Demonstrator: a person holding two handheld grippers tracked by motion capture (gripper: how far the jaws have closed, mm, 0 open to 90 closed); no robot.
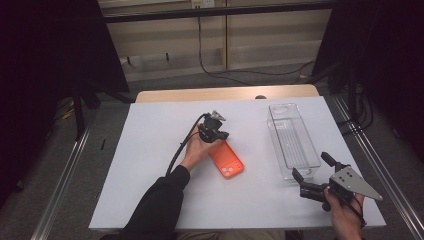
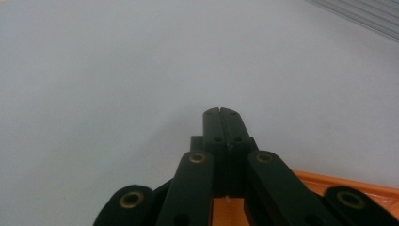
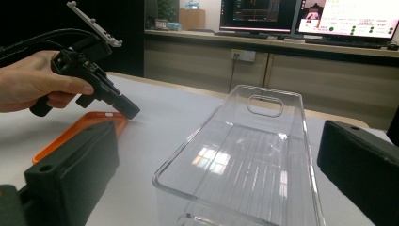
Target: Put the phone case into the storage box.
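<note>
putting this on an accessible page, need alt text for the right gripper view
A clear plastic bin, empty and open-topped, sits on a white table between the right gripper's two wide-open black jaws. At upper left, a hand holds the left gripper tilted down, its tip at the far end of an orange phone case.

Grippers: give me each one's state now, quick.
Left gripper: closed, holding nothing, tip beside the orange phone case.
Right gripper: open, empty.
</note>
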